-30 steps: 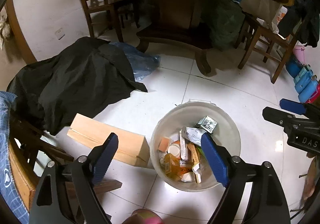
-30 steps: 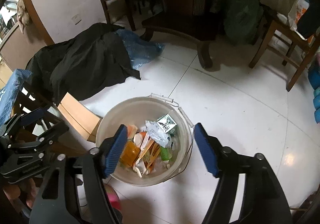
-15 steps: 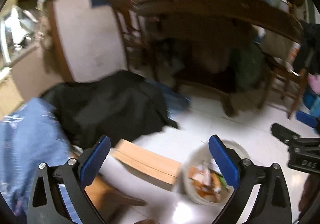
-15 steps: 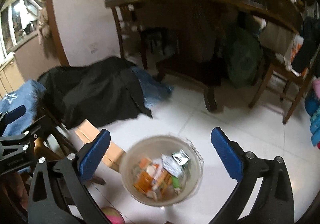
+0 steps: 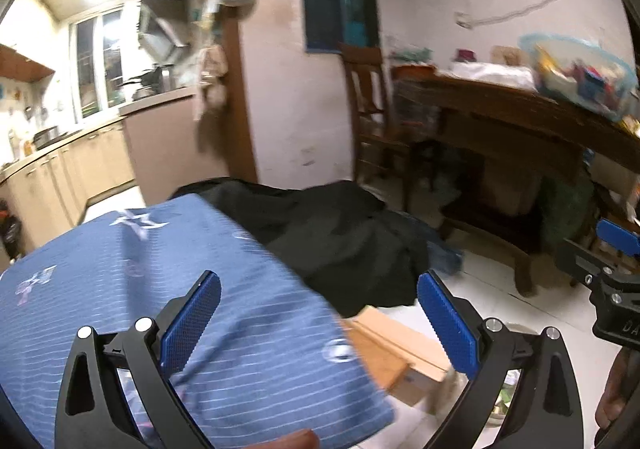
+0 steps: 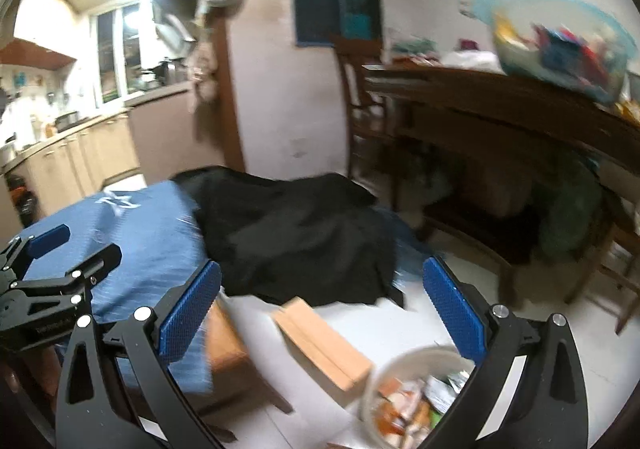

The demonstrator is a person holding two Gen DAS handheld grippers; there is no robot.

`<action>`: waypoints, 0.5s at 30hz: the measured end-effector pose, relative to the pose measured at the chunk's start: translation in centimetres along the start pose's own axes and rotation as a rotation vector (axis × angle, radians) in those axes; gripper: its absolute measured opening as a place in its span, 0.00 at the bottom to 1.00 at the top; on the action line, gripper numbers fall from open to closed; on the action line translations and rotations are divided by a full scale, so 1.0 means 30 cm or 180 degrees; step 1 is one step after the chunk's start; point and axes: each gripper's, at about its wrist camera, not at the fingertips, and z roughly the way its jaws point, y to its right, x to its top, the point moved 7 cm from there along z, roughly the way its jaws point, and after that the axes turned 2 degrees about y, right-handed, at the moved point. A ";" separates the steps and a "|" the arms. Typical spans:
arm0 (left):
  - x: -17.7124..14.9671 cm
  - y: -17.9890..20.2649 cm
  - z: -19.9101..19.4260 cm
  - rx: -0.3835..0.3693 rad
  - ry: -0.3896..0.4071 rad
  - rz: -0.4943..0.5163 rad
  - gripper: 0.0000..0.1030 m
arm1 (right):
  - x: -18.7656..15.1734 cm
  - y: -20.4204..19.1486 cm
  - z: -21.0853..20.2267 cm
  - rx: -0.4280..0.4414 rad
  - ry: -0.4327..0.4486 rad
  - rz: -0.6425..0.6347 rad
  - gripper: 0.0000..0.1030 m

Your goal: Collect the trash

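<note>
Both grippers are wide and hold nothing; the left gripper (image 5: 318, 313) and right gripper (image 6: 322, 303) have just been opening. The bin (image 6: 394, 377) stands on the floor (image 6: 500, 301), low in the right view beside a cardboard box (image 6: 324, 345). The trash (image 6: 416, 405) inside looks light, soft and crushable: wrappers and cartons. I think an edge or corner gives the best hold.
</note>
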 end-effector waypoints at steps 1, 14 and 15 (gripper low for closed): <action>0.002 -0.046 -0.017 0.0071 0.0006 -0.0032 0.95 | 0.020 -0.055 0.000 0.0127 0.0034 -0.0023 0.95; -0.034 -0.737 -0.347 0.1191 0.0113 -0.0559 0.95 | 0.096 -0.675 0.039 0.1148 0.0102 -0.0406 0.95; -0.044 -0.786 -0.380 0.1274 0.0108 -0.0605 0.95 | 0.095 -0.719 0.037 0.1206 0.0101 -0.0449 0.95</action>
